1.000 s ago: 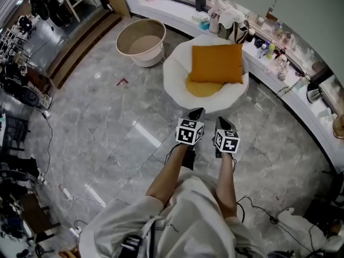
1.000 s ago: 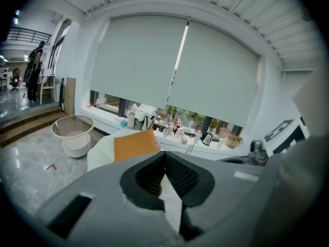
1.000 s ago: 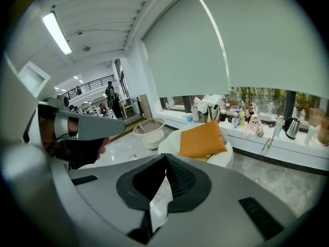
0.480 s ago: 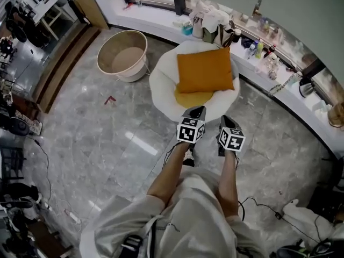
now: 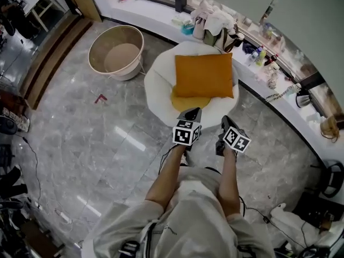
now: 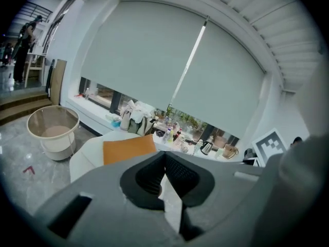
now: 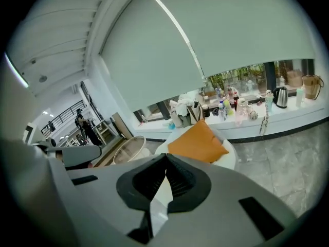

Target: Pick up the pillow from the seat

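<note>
The left gripper (image 5: 192,112) and the right gripper (image 5: 226,121) are pointing side by side toward the far side of the room, angled a little downward, over the grey marble floor (image 5: 107,138). Each one's jaws are meeting at the tips with nothing between them. In the head view the left gripper's tip is showing against the near rim of the seat (image 5: 156,85), while the right gripper is hanging just short of that rim, slightly to the right.

The orange pillow (image 5: 203,75) is lying flat on the round white seat, toward its far side and apart from both grippers. It is covering most of a yellow cushion (image 5: 188,102), whose near edge is peeking out from under it.

A round beige basket (image 5: 115,51) is standing on the floor to the left of the seat. A white ledge (image 5: 156,14) is running along the far wall, carrying bags (image 5: 215,24) and bottles (image 5: 262,54) just beyond the seat.
</note>
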`<state>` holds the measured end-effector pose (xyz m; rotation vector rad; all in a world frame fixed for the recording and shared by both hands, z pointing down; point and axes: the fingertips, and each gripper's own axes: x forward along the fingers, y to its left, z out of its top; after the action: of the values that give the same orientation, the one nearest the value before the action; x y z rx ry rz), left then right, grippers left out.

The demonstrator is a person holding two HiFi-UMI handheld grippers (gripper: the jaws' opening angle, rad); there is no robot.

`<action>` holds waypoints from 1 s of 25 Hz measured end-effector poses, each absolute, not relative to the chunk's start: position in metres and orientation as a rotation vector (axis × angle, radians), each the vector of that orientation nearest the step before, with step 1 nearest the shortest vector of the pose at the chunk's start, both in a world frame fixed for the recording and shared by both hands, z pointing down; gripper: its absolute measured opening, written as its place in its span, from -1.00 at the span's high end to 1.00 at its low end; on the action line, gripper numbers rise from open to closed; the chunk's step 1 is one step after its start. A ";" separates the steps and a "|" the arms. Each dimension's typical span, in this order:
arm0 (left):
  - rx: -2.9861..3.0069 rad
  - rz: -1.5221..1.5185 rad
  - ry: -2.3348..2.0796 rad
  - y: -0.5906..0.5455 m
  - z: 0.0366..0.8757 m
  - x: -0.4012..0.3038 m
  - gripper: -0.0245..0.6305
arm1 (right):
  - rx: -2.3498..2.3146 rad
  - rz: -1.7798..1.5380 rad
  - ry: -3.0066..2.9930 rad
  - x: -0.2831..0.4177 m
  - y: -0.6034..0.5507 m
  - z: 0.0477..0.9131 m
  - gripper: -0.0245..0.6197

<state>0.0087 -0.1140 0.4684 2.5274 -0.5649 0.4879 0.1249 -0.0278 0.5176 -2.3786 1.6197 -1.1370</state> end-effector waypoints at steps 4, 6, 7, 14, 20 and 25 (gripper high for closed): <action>2.463 0.515 -0.583 -0.123 0.489 -0.003 0.90 | -2.329 -1.158 1.566 0.118 -0.039 0.532 0.90; 2.434 0.524 -0.599 -0.124 0.498 -0.007 0.90 | -2.317 -1.180 1.596 0.110 -0.042 0.539 0.90; 2.419 0.525 -0.605 -0.125 0.503 -0.008 0.90 | -2.320 -1.191 1.621 0.106 -0.043 0.543 0.90; 2.344 0.549 -0.611 -0.133 0.524 -0.005 0.90 | -2.339 -1.284 1.651 0.096 -0.051 0.564 0.90; 2.353 0.609 -0.618 -0.143 0.541 0.020 0.90 | -2.296 -1.343 1.642 0.113 -0.064 0.594 0.90; 2.356 0.676 -0.619 -0.163 0.551 0.055 0.90 | -2.245 -1.372 1.595 0.145 -0.089 0.607 0.90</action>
<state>0.0552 -0.1628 0.5508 2.3564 -0.6193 0.6765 0.1452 -0.0886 0.6068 -2.2452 1.5946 -1.3721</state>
